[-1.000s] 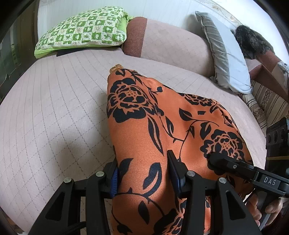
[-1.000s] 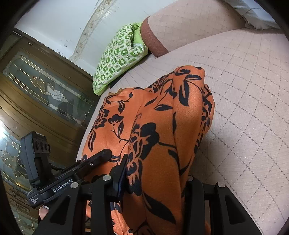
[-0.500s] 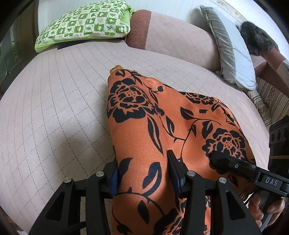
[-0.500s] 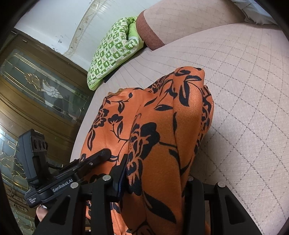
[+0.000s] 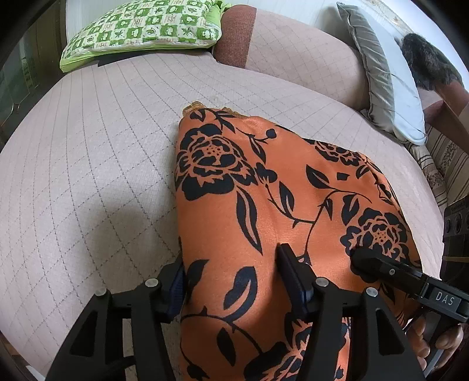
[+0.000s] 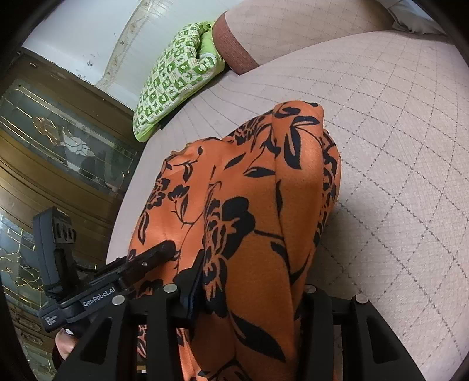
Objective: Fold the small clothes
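Observation:
An orange garment with black flowers (image 5: 234,181) lies in a long folded heap on the pink quilted bed (image 5: 88,175). My left gripper (image 5: 231,255) straddles the garment's near left end. Its jaws are opening, and the cloth lies slack between the pads. In the right wrist view the same garment (image 6: 263,175) runs away from my right gripper (image 6: 252,278), which pinches a fold at the near right end while its jaws ease apart slightly. Cloth hides the right gripper's right finger. Each gripper shows at the edge of the other's view, close beside it.
A green checked pillow (image 5: 140,26) lies at the bed's far end beside a pink bolster (image 5: 293,44). To the right are a grey pillow (image 5: 381,73) and a dark furry thing (image 5: 425,64). A wooden cabinet with glass panels (image 6: 58,140) stands along the bed's left.
My left gripper's fingers have spread wider around the cloth and the hand has sunk a little toward the bed. The right gripper and the garment have hardly moved.

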### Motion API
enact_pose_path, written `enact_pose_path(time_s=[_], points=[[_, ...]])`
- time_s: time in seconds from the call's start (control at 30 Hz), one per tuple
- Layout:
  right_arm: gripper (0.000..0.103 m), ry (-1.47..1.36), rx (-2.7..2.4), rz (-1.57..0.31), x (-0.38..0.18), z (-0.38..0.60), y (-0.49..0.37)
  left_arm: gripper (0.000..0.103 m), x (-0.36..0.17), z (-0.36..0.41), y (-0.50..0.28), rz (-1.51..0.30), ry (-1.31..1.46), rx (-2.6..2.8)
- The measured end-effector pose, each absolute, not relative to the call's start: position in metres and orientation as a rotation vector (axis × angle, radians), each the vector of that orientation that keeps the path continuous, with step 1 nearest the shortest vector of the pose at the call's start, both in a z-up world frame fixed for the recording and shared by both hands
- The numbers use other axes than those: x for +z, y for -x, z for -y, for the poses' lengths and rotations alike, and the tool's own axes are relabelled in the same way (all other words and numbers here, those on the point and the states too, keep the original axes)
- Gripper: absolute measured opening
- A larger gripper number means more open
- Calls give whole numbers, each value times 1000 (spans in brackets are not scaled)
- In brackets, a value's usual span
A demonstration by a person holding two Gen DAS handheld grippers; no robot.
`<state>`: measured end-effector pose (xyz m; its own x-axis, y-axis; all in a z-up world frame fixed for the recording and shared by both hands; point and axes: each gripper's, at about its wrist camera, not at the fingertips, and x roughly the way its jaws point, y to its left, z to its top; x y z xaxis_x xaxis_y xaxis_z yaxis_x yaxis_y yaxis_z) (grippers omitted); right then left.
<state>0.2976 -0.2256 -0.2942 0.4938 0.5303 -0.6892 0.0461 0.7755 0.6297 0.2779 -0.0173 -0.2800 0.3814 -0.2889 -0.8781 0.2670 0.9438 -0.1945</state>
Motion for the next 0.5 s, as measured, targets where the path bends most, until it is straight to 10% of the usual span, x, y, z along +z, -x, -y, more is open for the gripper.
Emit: enact_pose_path(time_s=[0.5], points=[[59, -691, 315, -1063, -312, 232, -304, 85, -290, 16, -284, -1147, 26, -303]])
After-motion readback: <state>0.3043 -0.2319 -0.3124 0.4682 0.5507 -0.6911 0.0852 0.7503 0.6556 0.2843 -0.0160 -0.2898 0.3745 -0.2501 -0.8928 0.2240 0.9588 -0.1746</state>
